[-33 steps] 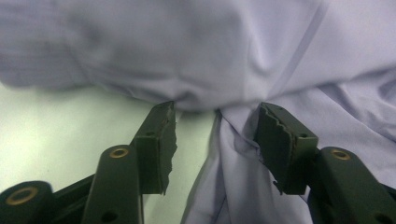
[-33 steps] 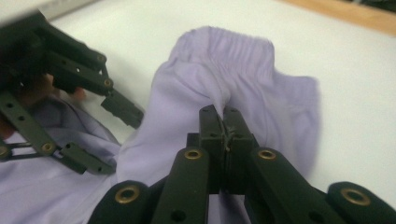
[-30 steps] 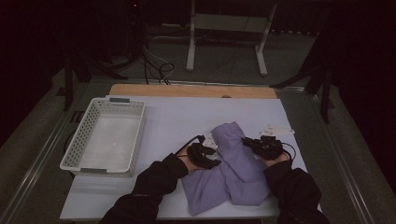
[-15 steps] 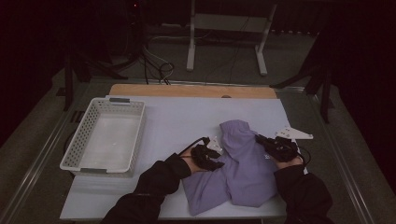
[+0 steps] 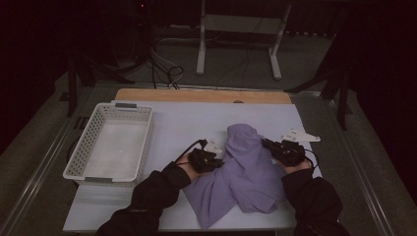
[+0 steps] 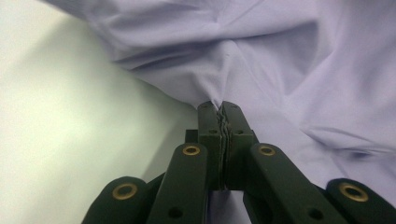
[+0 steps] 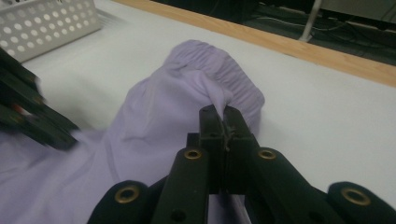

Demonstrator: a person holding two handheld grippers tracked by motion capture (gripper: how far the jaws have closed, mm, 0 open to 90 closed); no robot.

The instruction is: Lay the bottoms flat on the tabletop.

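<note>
Lilac garment point(image 5: 251, 172) lies crumpled on the white tabletop point(image 5: 196, 123), lower centre-right of the high view, its gathered waistband end toward the upper centre and its wider end spread toward the bottom edge.

Left tool point(image 5: 209, 160) sits at the garment's left edge in the high view. Its jaws have just been closing; in the left gripper view point(image 6: 222, 109) they stand pressed together with a pinch of lilac cloth caught between the tips, fabric puckering upward from the bite.

Right tool point(image 5: 282, 150) sits at the garment's right edge, just below the waistband. In the right gripper view point(image 7: 223, 114) its jaws are clamped tight on a fold of cloth beside the elastic band.

White perforated basket point(image 5: 108, 147) stands at left of the high view, well apart from the garment. Dark sleeves point(image 5: 157, 196) enter from the bottom.
</note>
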